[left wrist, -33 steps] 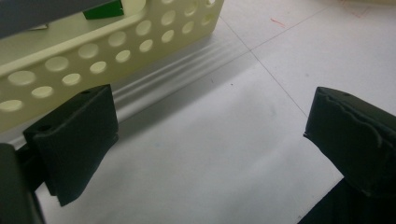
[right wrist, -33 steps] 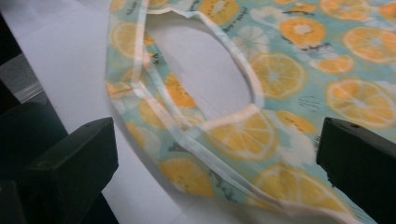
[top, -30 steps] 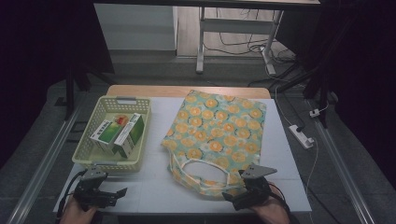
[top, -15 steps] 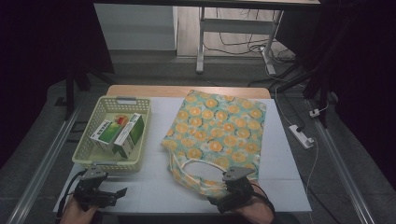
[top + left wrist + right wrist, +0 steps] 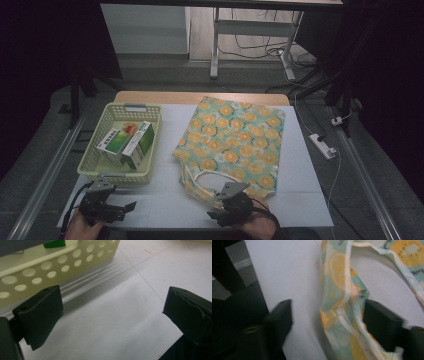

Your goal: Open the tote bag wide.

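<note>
The right claw (image 5: 216, 216) sat at the near edge of the cloth bag (image 5: 235, 140), which lay flat on the white bench (image 5: 165, 200). Its jaws had just been closing and stood about half open, with the bag's pale handle strap (image 5: 347, 315) between them. One jaw touched the cloth, the other did not, so the bag was not yet pinched. The left claw (image 5: 131, 206) rested wide open and empty near the yellow basket (image 5: 95, 165), holding nothing.
</note>
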A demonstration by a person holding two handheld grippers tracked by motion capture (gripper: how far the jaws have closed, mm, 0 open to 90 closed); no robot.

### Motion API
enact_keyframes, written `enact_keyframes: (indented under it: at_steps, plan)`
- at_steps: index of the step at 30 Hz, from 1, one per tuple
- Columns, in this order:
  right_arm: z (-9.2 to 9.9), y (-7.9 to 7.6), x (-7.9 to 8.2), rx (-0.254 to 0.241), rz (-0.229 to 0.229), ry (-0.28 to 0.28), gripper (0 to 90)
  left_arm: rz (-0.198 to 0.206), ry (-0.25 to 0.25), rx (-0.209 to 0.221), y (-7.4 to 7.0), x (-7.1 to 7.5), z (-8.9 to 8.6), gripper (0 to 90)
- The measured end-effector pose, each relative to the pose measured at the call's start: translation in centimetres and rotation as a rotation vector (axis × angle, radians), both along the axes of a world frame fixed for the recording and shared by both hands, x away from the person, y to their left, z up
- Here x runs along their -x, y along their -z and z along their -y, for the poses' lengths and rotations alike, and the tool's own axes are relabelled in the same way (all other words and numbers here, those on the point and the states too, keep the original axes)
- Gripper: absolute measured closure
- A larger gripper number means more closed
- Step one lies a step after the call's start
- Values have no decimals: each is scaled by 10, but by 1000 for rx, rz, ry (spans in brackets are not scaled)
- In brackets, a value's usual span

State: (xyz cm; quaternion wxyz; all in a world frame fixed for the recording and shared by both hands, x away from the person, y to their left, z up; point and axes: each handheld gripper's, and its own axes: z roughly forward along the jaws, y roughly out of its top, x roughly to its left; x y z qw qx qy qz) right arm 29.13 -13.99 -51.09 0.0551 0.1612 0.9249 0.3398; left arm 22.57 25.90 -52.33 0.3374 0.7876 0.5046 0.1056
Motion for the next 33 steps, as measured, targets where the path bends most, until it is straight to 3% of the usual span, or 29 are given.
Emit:
enact_keyframes:
  at_steps: [1, 2, 4, 5, 6, 14, 18, 22, 33]
  plan:
    - [0, 0, 0, 0, 0, 0, 433, 0, 1, 0, 0, 0, 0, 25]
    - [-1, 1, 0, 12, 10, -4, 508, 0, 2, -1, 0, 0, 0, 26]
    - [-2, 1, 0, 32, 14, -9, 686, 0, 2, -3, 0, 0, 0, 26]
    - [-2, 0, -1, 42, -5, -14, 844, 0, 2, -4, 0, 0, 0, 26]
    - [-1, -2, -2, 38, -6, -10, 884, 0, 2, -4, 0, 0, 0, 27]
    - [8, -21, -10, -57, -26, 12, 897, 1, 5, -7, 0, 0, 1, 28]
    - [13, -32, -23, -94, -20, 45, 897, -1, 4, -4, 0, 0, 0, 28]
    - [16, -36, -34, -94, -7, 63, 897, -2, 2, -3, 0, 0, 0, 28]
    - [27, -37, -84, -64, -11, 136, 897, -7, 1, -3, 0, -1, 0, 31]
